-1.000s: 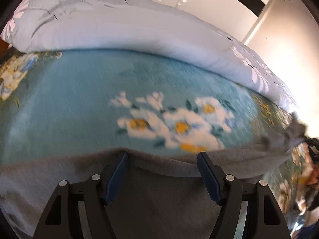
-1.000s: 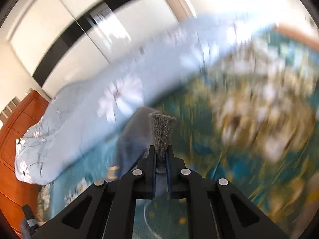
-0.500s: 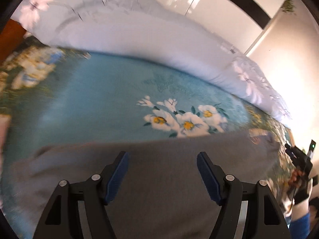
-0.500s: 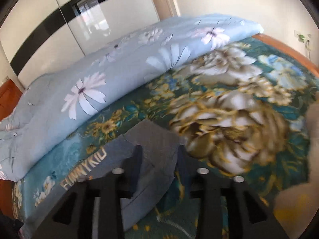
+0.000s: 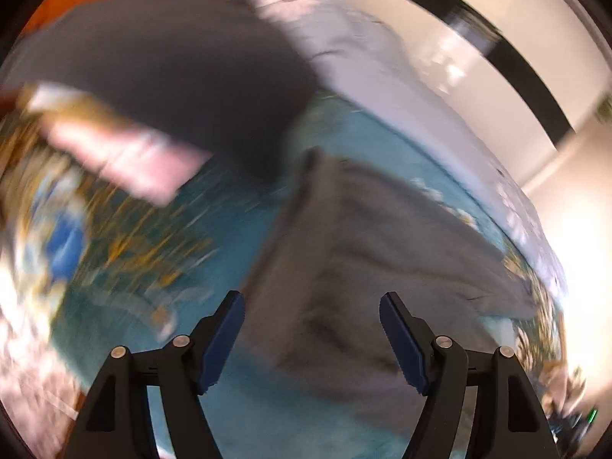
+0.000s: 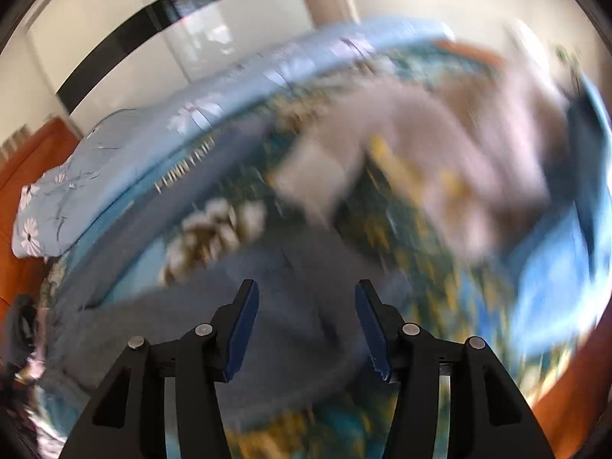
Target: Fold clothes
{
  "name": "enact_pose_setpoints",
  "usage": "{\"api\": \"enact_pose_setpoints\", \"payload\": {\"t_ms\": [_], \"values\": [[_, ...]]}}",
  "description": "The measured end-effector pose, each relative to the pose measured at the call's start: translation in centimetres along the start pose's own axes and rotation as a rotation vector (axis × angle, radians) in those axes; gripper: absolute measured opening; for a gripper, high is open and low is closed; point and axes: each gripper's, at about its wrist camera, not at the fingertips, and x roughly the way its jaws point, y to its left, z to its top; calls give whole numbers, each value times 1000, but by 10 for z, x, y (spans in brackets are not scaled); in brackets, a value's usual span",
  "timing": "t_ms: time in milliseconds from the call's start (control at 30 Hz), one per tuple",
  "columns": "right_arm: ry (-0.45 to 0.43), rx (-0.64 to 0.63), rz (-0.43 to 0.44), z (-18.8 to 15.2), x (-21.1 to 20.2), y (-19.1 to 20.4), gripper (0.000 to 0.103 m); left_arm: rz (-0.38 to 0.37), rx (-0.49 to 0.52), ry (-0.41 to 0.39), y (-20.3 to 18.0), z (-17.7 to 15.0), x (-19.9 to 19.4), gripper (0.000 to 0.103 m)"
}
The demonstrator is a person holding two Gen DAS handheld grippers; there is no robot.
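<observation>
On the floral bed [image 5: 160, 252], the grey garment [image 5: 367, 244] lies flat under both claws, left claw [image 5: 311, 338] spread wide and empty, right claw [image 6: 306, 329] likewise wide above it, everything blurred.

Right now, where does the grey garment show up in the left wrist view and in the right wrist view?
Left wrist view: the grey garment lies centre to lower right on the floral blanket, beyond the open left gripper.
Right wrist view: it fills the lower centre and left, under the open right gripper.
Shared landmark: the light blue floral duvet along the far edge of the bed.
</observation>
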Motion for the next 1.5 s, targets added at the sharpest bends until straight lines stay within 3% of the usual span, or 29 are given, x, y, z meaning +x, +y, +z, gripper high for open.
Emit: {"api": "enact_pose_setpoints", "payload": {"t_ms": [200, 300, 400, 500, 567, 700, 733, 800, 867, 1000, 1067, 1100, 1200, 1300, 1400, 1500], "values": [[62, 172, 103, -40, 9, -23, 54, -87, -182, 46, 42, -25, 16, 76], [92, 306, 207, -48, 19, -33, 54, -153, -247, 71, 46, -31, 29, 76], [77, 400, 279, -50, 24, -38, 54, -160, -288, 56, 45, -34, 33, 76], [77, 427, 307, -50, 30, -38, 54, -217, -313, 62, 41, -32, 35, 75], [69, 431, 318, -51, 33, -37, 54, -177, -308, 62, 37, -32, 36, 72], [61, 442, 344, -53, 33, -43, 54, -154, -297, 51, 33, -36, 36, 18], [60, 439, 348, -52, 32, -44, 51, -152, -292, 42, 33, -37, 34, 15], [56, 418, 343, -51, 28, -45, 9, -187, -278, 17, 33, -41, 23, 14], [49, 390, 330, -51, 25, -46, 8, -258, -267, -17, 41, -44, 3, 13], [67, 366, 307, -58, 32, -49, 8, -244, -257, -21, 69, -55, -8, 13], [75, 356, 298, -61, 36, -51, 8, -242, -309, 14, 87, -62, 5, 13], [72, 364, 303, -62, 36, -52, 8, -274, -366, 37, 97, -69, 13, 13], [75, 348, 299, -61, 33, -50, 8, -331, -407, 33, 110, -77, 7, 18], [83, 333, 289, -60, 33, -48, 8, -279, -328, 62, 89, -81, -7, 29], [80, 338, 280, -60, 34, -46, 9, -311, -259, 76, 60, -84, -24, 44], [76, 329, 268, -61, 34, -43, 9, -277, -177, 43, 30, -81, -39, 48]]}}
